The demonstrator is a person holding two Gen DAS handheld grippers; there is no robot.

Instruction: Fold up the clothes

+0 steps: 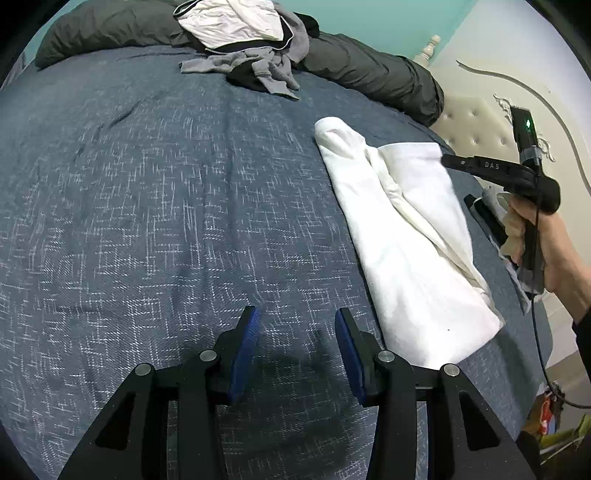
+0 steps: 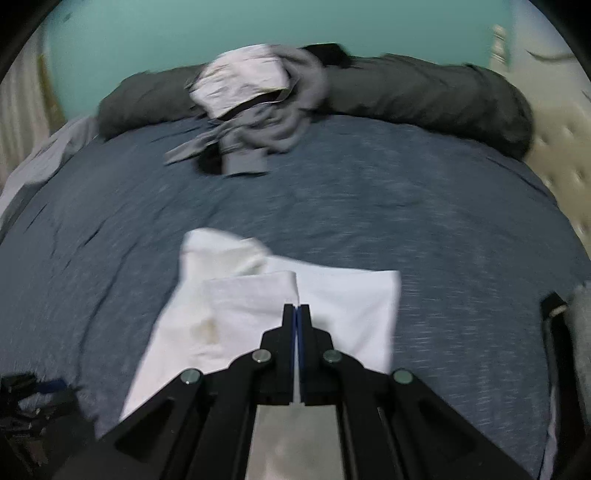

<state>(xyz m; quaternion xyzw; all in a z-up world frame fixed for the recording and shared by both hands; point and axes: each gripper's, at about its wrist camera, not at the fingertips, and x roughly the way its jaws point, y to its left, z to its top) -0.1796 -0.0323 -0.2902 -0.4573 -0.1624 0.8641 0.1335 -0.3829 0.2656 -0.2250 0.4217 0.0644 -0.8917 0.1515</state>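
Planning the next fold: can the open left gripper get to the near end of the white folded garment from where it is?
Probably yes. The left gripper is open over bare blue bedspread, and the white folded garment lies just to its right with nothing between.

A bed under a blue woven cover [image 1: 155, 206] fills the room's middle, dark grey pillows [image 2: 436, 92] along its far edge. Behind stands a teal wall [image 2: 258, 29]; right, a cream tufted headboard [image 1: 476, 129], seemingly carved.
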